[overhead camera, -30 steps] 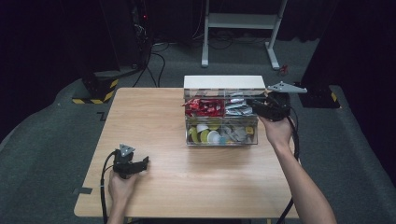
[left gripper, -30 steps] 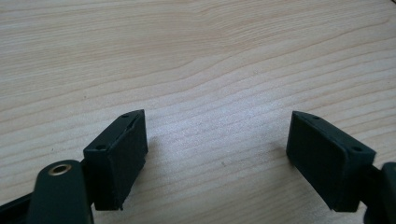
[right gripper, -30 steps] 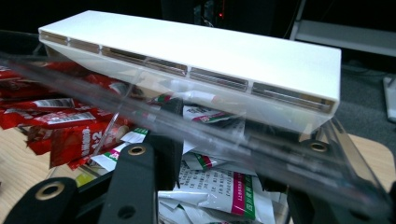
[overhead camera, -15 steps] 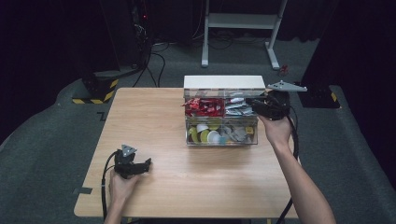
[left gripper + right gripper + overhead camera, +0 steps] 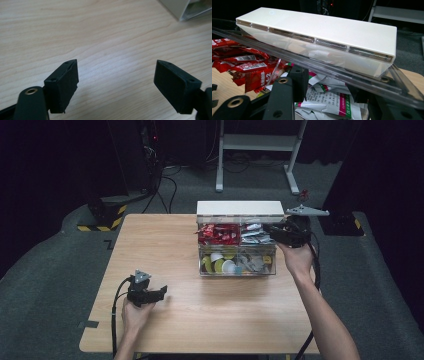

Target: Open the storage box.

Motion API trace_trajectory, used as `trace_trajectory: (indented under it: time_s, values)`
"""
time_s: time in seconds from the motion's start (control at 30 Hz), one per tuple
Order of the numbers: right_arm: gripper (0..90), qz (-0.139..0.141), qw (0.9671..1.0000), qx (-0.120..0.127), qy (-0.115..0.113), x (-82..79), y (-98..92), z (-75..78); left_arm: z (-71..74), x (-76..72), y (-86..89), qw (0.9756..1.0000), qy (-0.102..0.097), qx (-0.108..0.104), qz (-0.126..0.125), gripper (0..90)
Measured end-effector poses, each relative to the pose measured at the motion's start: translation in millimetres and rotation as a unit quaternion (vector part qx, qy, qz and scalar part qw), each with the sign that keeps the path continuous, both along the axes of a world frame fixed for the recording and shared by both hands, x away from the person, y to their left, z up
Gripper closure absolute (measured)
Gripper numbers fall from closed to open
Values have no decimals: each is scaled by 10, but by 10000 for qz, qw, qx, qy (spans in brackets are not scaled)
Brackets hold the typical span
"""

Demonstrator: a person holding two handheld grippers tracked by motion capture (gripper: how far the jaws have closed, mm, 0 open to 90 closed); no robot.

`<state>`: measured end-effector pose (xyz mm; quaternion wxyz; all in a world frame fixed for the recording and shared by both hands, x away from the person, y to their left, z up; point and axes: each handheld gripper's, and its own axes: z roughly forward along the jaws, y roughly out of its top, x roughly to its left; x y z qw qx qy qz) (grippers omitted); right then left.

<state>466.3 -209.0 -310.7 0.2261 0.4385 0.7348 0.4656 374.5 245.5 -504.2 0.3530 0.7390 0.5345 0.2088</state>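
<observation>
Right tool point(image 5: 274, 231) apparently clamped on clear lid point(image 5: 352, 75) of snack box point(image 5: 237, 268), left tool point(image 5: 161, 292) apart, well away.

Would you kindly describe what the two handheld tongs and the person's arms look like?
Both tongs, left and right, are matte black with blocky rectangular jaws and visible screw holes. Each carries a grey three-cornered plate on top and trails a black cable. The forearms are bare, with no sleeves in view.

A light wooden table point(image 5: 200, 320) carries a clear compartment box point(image 5: 237, 265)
</observation>
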Motion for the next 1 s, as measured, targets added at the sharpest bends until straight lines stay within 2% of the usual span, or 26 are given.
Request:
trace_trajectory:
  time_s: [0.1, 0.3, 0.43, 0.53, 0.63, 0.77, 0.8, 1.0]
  values:
    - [554, 14, 10000, 1, 6, 1, -2, 4, 60, 9, -29, 9999, -42, 2, -91, 217]
    - [554, 56, 10000, 52, -19, 10, -16, 7, 185, 33, -72, 9995, -108, -213, -224, 243]
    - [552, 68, 10000, 35, -12, 7, -16, 11, 297, 56, -123, 9987, -241, -171, -418, 246]
    - [551, 85, 9999, 72, 5, 9, -24, 12, 349, 88, -145, 9975, -224, -328, -582, 292]
    - [552, 92, 9999, 102, 15, 1, -28, 17, 423, 132, -190, 9968, -110, -415, -675, 279]
    - [552, 102, 9999, 92, 28, 3, -31, 20, 543, 172, -239, 9956, -226, -468, -775, 285]
    - [551, 105, 9999, 70, 5, 3, -30, 19, 564, 178, -252, 9951, -240, -573, -775, 288]
    - [551, 91, 9999, 68, 9, 2, -25, 20, 679, 199, -324, 9932, -355, -652, -900, 292]
